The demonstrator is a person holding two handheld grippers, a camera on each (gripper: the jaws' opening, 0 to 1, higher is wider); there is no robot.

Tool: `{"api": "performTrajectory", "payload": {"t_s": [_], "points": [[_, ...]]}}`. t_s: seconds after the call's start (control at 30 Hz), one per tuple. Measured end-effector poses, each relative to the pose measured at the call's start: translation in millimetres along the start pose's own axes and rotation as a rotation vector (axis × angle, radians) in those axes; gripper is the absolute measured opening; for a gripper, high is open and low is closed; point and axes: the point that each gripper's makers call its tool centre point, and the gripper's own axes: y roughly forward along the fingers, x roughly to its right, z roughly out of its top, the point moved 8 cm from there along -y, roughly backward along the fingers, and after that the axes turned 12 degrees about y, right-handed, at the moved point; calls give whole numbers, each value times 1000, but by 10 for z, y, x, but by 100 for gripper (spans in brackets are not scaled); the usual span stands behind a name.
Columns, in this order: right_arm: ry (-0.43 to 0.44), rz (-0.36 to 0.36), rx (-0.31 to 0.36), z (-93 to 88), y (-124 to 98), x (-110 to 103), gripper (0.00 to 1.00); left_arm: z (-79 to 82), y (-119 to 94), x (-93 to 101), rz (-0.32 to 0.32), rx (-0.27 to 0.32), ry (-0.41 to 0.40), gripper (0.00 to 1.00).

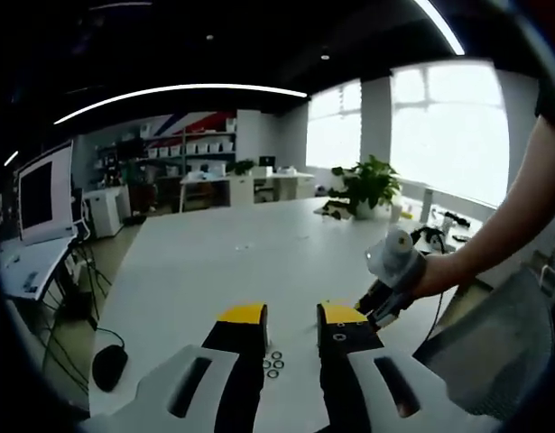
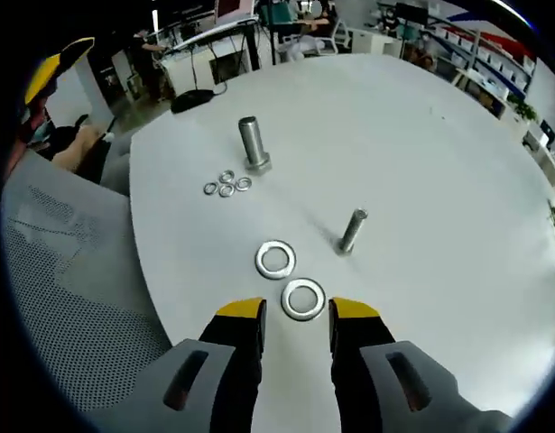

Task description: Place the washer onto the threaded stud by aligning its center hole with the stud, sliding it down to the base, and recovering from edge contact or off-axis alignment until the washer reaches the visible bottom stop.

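In the right gripper view, a thin threaded stud [image 2: 351, 231] stands upright on the white table [image 2: 421, 162]. Two large washers lie flat in front of it. One washer [image 2: 303, 299] lies right at the tips of my right gripper [image 2: 298, 311], which is open around it. The other large washer [image 2: 275, 259] lies a little farther out, left of the stud. My left gripper [image 1: 292, 316] is open over the table with nothing in it. In its view the right gripper [image 1: 390, 280] comes in from the right, held by a person's hand.
A thicker bolt [image 2: 251, 142] stands upright farther back, with several small washers [image 2: 226, 185] beside it; these small washers [image 1: 273, 365] also lie between the left jaws. A mesh chair [image 2: 69, 298] stands at the table's edge. A mouse [image 1: 108, 365] and a plant [image 1: 367, 185] sit on the table.
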Motion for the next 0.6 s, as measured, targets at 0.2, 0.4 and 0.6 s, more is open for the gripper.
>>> {"api": "performTrajectory", "payload": {"t_s": [0.2, 0.4, 0.6], "points": [[-12, 7, -31, 16, 61, -6, 30, -1, 5, 2, -2, -2, 4, 20], [-52, 7, -61, 20, 116, -5, 30, 1, 1, -3, 1, 1, 4, 20], [-48, 12, -84, 11, 162, 11, 31, 1, 1, -3, 1, 1, 4, 20]]}}
